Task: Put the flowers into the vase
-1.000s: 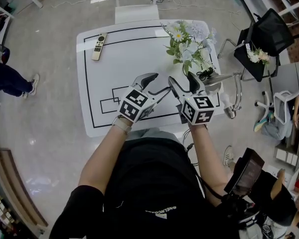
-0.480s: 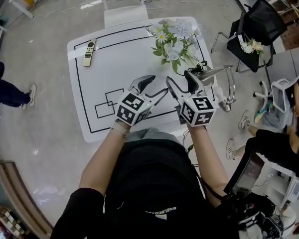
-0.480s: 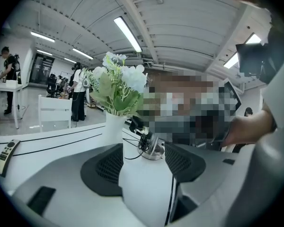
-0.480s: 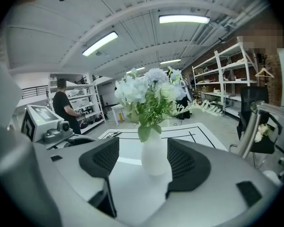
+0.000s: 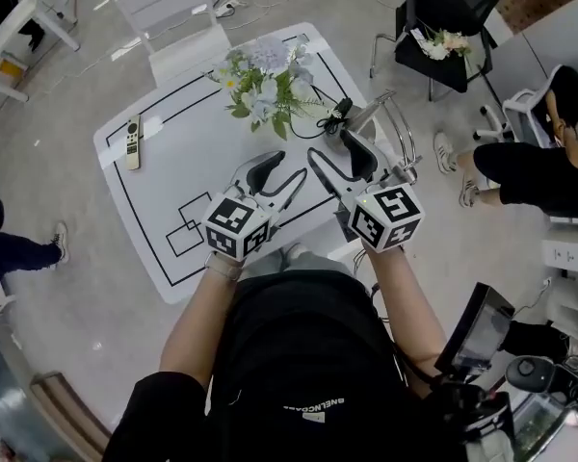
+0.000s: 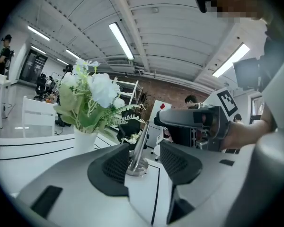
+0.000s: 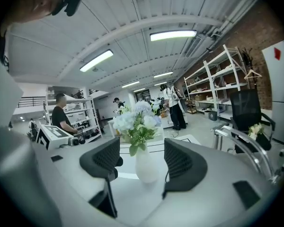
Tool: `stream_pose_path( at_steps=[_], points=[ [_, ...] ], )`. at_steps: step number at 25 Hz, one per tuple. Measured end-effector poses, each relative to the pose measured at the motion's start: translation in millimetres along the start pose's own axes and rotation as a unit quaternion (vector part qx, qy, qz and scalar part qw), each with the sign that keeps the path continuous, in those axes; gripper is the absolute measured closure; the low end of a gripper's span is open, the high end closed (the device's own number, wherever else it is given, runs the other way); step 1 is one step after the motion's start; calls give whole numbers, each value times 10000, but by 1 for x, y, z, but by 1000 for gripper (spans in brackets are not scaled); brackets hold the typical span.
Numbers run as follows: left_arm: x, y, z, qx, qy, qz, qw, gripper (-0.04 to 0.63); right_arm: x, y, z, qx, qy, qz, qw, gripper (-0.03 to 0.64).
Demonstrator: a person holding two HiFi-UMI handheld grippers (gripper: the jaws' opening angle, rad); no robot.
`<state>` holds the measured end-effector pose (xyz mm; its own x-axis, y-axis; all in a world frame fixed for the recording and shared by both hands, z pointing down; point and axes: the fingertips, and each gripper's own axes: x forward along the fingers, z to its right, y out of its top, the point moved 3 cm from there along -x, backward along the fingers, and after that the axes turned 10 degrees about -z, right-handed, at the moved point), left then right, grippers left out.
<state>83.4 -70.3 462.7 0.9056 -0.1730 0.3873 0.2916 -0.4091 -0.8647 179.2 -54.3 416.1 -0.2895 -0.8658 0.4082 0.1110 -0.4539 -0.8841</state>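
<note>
Closer to the vase (image 7: 146, 167) now sit my left gripper (image 5: 281, 171) and right gripper (image 5: 334, 152). Left gripper: ribbed black pads (image 6: 116, 167) have just been closing, nothing between them. Right gripper: jaws spread, empty. Pale flowers (image 5: 265, 80) with green leaves stand in the vase; its smooth white body shows only in the gripper views.

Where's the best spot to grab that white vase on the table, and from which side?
Probably grip the vase round its white body below the leaves, coming in level from the near side. It stands upright, and the flowers spread over its mouth, blocking the top.
</note>
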Motion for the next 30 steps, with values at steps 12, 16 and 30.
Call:
stream_pose_path(
  at_steps=[12,16,30],
  points=[
    [35,33,75,353,-1058,282,9934,513,-109,11,32,94,-749,706,9946,508],
    [43,36,101,465,-1405,264,9886,537,-142,3,36,260,-893,845,9921,531],
    [49,38,150,113,-2525,-80,9675,591,-200,-24,44,721,-1353,1156,9814,551]
  ],
)
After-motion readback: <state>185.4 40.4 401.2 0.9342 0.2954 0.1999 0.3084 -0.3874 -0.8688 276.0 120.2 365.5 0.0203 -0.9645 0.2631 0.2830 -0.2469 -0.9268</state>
